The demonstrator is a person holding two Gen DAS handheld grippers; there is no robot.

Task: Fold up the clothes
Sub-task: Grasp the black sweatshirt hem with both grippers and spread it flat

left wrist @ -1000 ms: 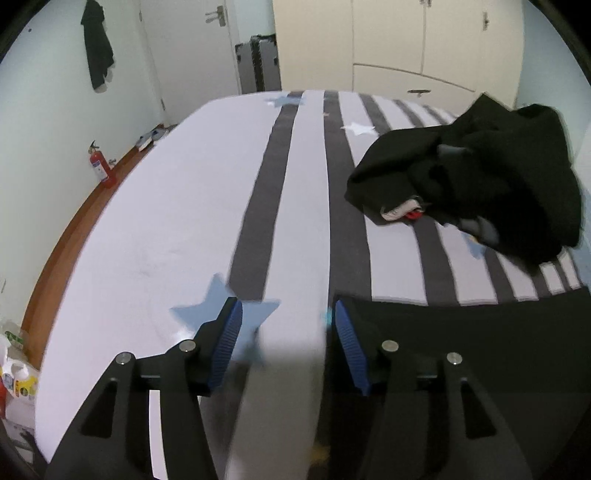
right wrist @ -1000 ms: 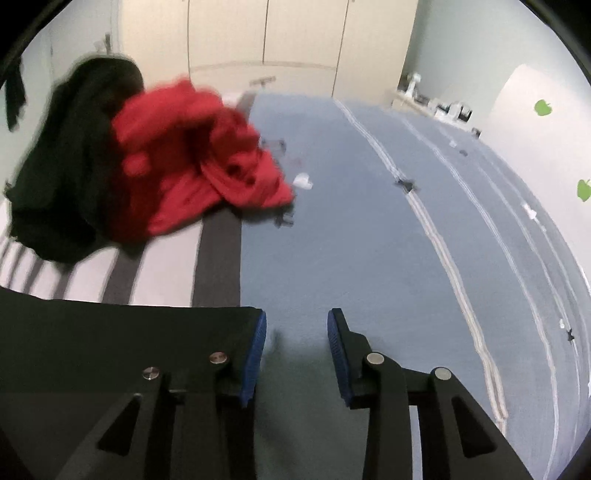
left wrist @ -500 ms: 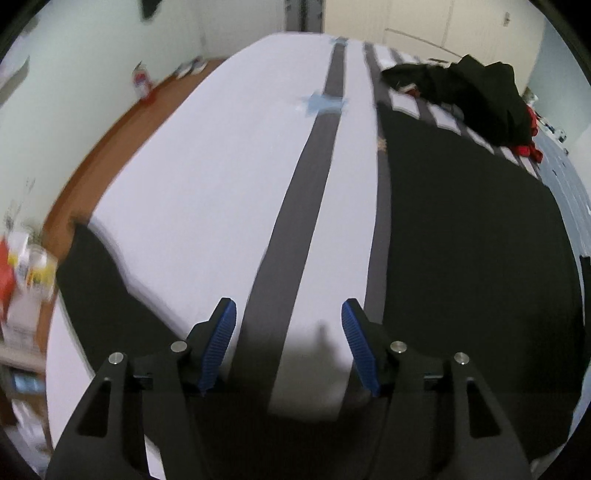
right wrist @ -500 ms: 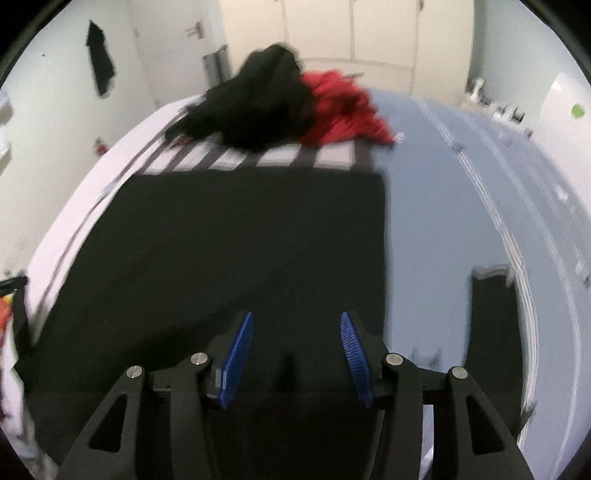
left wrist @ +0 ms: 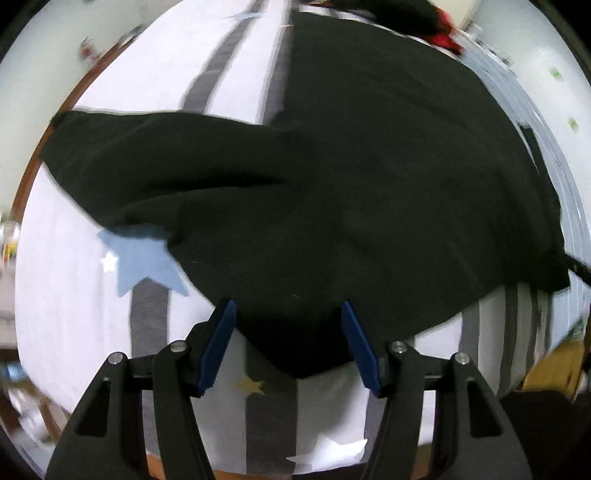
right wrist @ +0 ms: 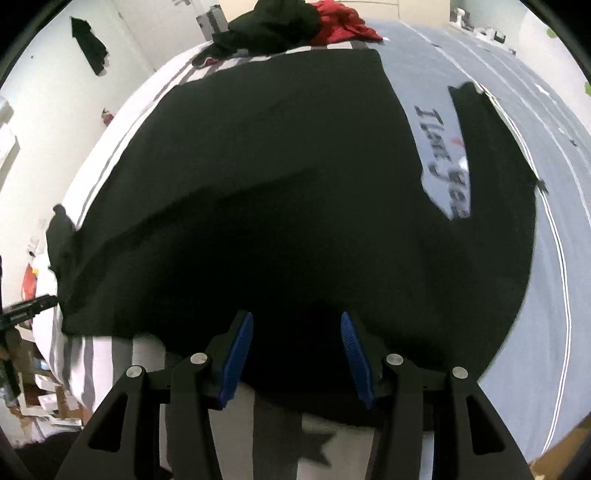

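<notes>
A black T-shirt (left wrist: 369, 177) lies spread flat on the bed, one sleeve (left wrist: 122, 155) reaching out to the left. In the right wrist view the same shirt (right wrist: 277, 184) fills the middle, its other sleeve (right wrist: 491, 147) lying on the blue-grey cover. My left gripper (left wrist: 288, 347) hangs open over the shirt's near edge; the fabric lies below the fingers and the pads do not press on it. My right gripper (right wrist: 295, 354) is open too, above the dark near hem, gripping nothing.
The bed has a white sheet (left wrist: 74, 295) with grey stripes and stars, and a blue-grey cover (right wrist: 554, 295) on the right. A heap of black clothes (right wrist: 273, 26) and a red garment (right wrist: 343, 26) sits at the far end. Clutter (right wrist: 40, 398) lies on the floor at left.
Both views have swept from the far end of the bed back to its near edge. The flat black shirt now fills both views, and both pairs of fingers stand wider apart.
</notes>
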